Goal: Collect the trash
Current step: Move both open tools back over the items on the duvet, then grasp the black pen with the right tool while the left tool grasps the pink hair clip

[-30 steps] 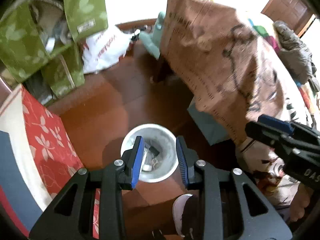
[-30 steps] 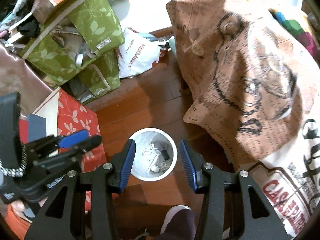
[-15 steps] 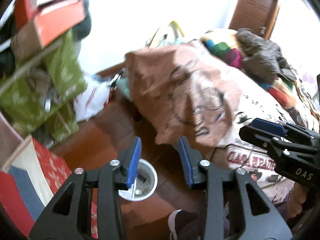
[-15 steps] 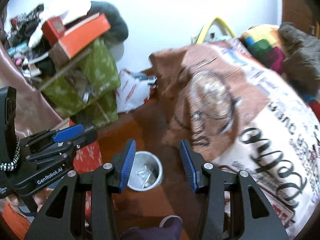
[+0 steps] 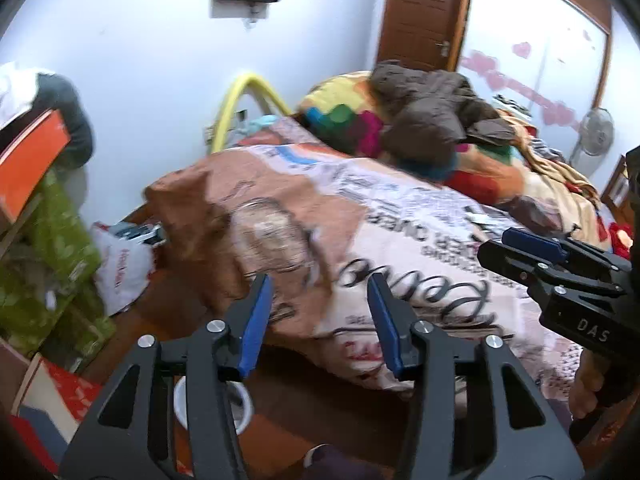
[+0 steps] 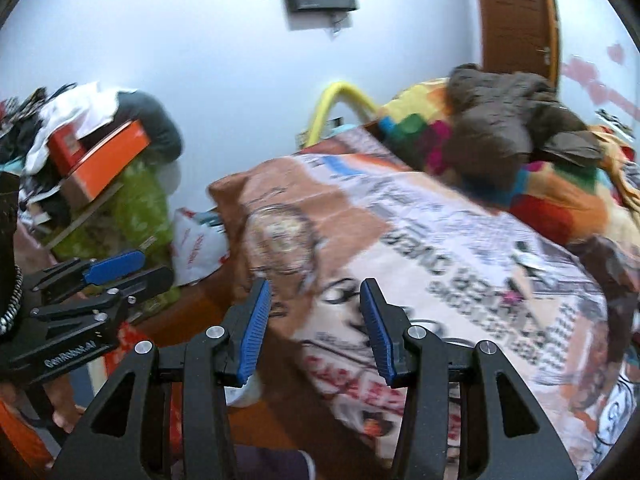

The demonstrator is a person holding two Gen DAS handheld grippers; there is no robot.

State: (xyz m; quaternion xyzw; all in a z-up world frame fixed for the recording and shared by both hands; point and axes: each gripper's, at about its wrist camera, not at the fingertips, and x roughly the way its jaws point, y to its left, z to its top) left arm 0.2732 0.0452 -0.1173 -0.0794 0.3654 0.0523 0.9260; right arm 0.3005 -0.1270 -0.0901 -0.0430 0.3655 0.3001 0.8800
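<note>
A small white trash bin (image 5: 240,408) stands on the wooden floor, mostly hidden behind my left gripper's fingers; its rim also peeks out in the right wrist view (image 6: 248,394). My left gripper (image 5: 318,320) is open and empty, raised and facing the bed. My right gripper (image 6: 316,318) is open and empty too, level with the bed's edge. Each gripper shows in the other's view, the right one (image 5: 552,264) at the right and the left one (image 6: 104,280) at the left.
A bed with a brown printed cover (image 5: 360,232) fills the middle and right, with a colourful blanket and brown jacket (image 5: 432,120) piled on it. Green bags (image 5: 52,240), orange boxes (image 6: 108,160) and a white plastic bag (image 5: 120,268) crowd the left. A door (image 5: 420,12) is behind.
Both grippers have tilted up from looking down into the bin to facing the bed and wall. The bin has dropped to the bottom of both views. Both stay open.
</note>
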